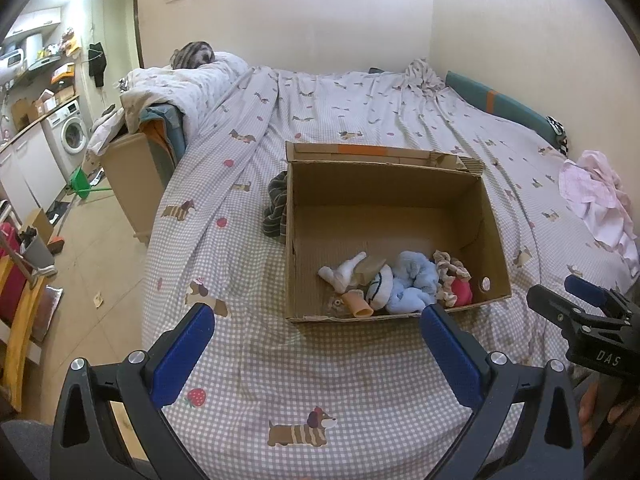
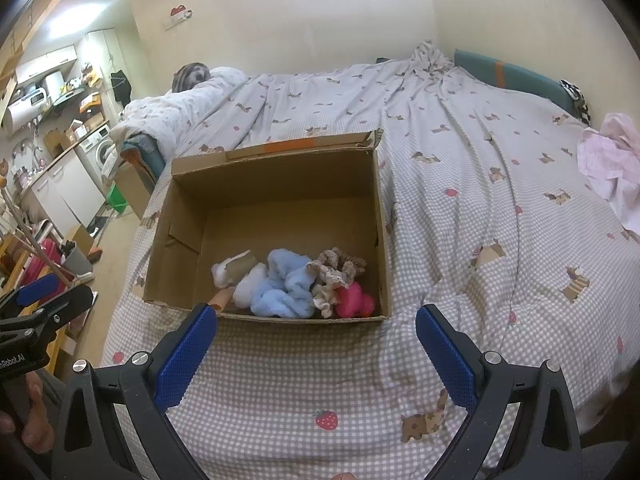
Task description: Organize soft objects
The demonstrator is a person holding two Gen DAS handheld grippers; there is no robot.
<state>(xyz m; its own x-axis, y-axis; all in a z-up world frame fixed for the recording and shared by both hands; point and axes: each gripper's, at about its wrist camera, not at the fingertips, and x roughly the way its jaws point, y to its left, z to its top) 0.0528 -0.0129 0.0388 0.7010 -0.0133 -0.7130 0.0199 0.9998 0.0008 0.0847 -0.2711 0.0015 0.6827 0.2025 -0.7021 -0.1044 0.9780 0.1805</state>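
An open cardboard box (image 1: 492, 216) (image 2: 380, 208) sits on the bed. Along its near wall lie several soft items: a light blue plush (image 1: 412, 280) (image 2: 284, 284), a white sock (image 1: 344, 270) (image 2: 224, 270), a frilly beige cloth (image 1: 450, 268) (image 2: 336, 266), a pink item (image 1: 462, 292) (image 2: 354, 300). A dark striped cloth (image 1: 276, 208) lies on the bed against the box's left side. A pink garment (image 1: 600, 204) (image 2: 612, 160) lies at the bed's right edge. My left gripper (image 1: 316, 320) and right gripper (image 2: 316, 320) are open and empty, just short of the box.
The bed (image 1: 360, 380) has a checked sheet with dog prints. A folded duvet (image 1: 180, 88) lies at the far left. A teal headboard (image 1: 500, 102) lines the right wall. The floor, a washing machine (image 1: 72, 132) and clutter lie to the left.
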